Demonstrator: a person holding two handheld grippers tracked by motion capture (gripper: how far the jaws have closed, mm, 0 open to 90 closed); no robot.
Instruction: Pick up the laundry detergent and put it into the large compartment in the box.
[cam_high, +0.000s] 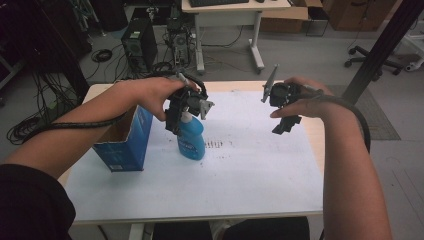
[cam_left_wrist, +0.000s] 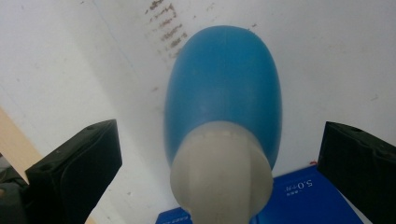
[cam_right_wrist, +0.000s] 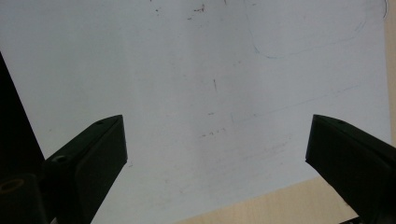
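A blue bottle (cam_high: 192, 139) with a pale whitish cap (cam_left_wrist: 221, 172) stands upright on the white sheet (cam_high: 240, 160) near the table's left middle. My left gripper (cam_high: 181, 116) hovers right over its top, jaws wide open on either side of the cap and not touching it. In the left gripper view the bottle (cam_left_wrist: 224, 88) runs away from the camera between the two black jaws. My right gripper (cam_high: 286, 125) is held above the right part of the sheet, open, with nothing between its jaws; below it lies bare white sheet (cam_right_wrist: 196, 93).
An open blue cardboard box (cam_high: 125, 140) stands just left of the bottle, close to the table's left edge. The wooden table rim (cam_high: 315, 131) shows at the right. Beyond the table are a computer tower (cam_high: 139, 44), cables on the floor and a desk.
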